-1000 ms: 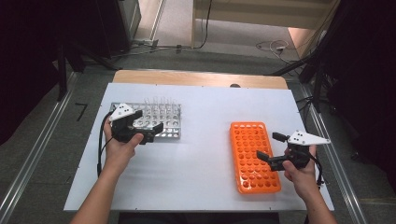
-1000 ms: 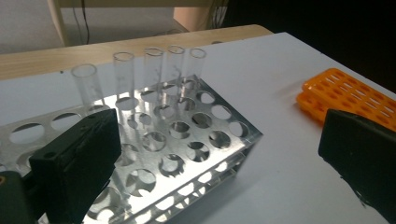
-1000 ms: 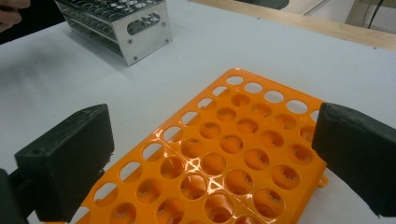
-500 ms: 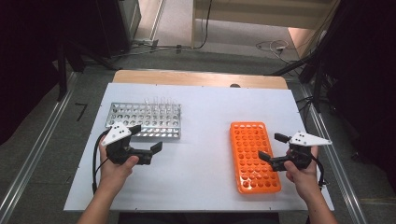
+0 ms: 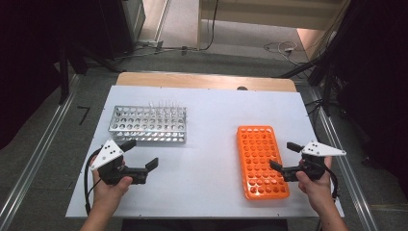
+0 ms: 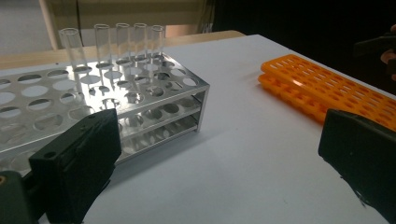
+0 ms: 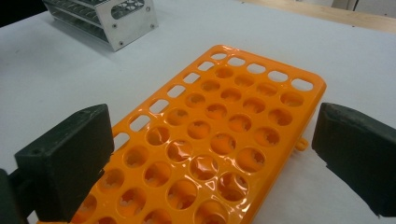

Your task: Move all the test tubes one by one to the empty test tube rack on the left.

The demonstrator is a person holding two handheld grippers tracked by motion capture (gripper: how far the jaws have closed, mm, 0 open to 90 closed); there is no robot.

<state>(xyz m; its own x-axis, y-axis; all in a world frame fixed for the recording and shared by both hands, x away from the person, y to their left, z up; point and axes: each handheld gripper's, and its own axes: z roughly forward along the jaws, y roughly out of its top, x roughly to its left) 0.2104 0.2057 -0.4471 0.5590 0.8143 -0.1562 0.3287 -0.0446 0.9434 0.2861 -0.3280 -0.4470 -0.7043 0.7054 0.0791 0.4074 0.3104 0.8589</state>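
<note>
Shiny metal rack (image 6: 140, 100); glossy orange plastic rack (image 7: 210, 140); clear glass tubes (image 6: 102, 44).

Orange rack's (image 7: 205, 154) near end cut off below.

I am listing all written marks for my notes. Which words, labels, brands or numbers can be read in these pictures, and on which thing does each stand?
None can be read.
Metal rack: bare, no lettering.
Glass tubes: clear, unmarked.
Orange rack: plain plastic, no print seen.
Grey plates of the left hand-held gripper and right hand-held gripper: blank.
</note>
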